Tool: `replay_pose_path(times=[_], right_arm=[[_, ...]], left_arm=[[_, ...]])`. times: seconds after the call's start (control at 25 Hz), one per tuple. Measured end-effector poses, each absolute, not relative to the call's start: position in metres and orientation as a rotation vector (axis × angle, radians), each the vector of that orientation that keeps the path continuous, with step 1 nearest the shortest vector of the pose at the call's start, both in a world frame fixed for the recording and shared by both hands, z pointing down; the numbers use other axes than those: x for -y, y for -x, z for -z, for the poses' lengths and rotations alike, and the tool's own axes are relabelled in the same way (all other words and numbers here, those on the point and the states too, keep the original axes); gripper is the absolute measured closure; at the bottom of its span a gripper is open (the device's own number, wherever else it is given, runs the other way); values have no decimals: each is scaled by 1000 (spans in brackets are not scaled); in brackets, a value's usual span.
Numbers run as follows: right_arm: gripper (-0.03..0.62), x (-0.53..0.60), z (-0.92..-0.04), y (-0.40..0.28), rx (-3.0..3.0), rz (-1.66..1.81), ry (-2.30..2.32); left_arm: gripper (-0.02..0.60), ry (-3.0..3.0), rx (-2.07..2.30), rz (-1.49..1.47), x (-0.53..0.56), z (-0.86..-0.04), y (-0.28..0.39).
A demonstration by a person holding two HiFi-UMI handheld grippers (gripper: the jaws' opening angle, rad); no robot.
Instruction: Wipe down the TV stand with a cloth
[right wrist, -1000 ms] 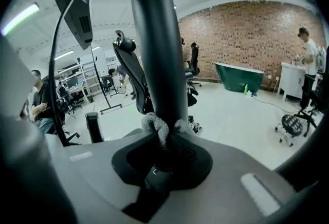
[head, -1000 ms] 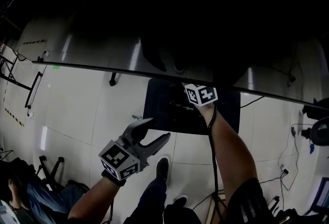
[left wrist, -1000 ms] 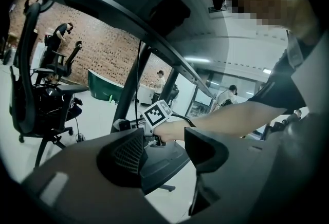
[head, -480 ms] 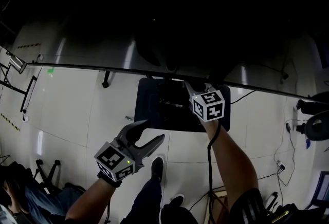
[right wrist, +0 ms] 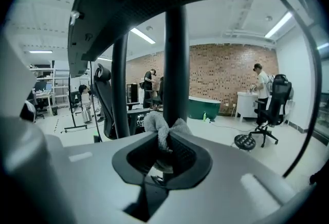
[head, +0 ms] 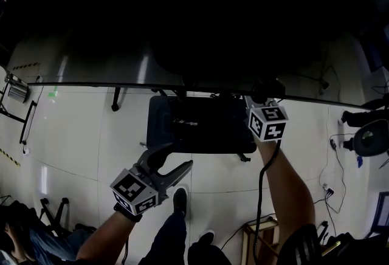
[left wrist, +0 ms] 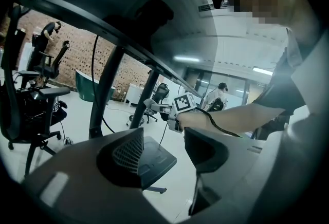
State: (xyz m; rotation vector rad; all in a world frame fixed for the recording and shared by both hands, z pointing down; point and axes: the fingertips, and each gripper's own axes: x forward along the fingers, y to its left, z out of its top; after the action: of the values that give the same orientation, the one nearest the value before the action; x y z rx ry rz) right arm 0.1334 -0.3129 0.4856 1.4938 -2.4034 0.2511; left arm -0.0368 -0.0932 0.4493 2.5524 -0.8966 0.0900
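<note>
Dead ahead of your R claw [right wrist: 164, 141], just beyond the cloth [right wrist: 162, 126] it's clenched on, stands the TV stand's upright pole [right wrist: 176, 63], axis vertical. L claw [head: 180, 156] hangs released, empty, farther off.

In the right gripper view a black office chair [right wrist: 280, 92] is seen at 3 o'clock; a green tub [right wrist: 205, 107] is set against a brick wall [right wrist: 221, 69], nearer the centre.

Bunched grey cloth [right wrist: 163, 126] sits at the TV stand's dark pole [right wrist: 176, 63].
</note>
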Motion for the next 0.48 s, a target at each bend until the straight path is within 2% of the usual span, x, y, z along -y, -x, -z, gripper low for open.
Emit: replay_pose_path(times=[0.48], right_arm=[[549, 339, -535, -129, 2344, -350, -1482]], left_arm=[[308, -2529, 909, -113, 107, -465, 46]])
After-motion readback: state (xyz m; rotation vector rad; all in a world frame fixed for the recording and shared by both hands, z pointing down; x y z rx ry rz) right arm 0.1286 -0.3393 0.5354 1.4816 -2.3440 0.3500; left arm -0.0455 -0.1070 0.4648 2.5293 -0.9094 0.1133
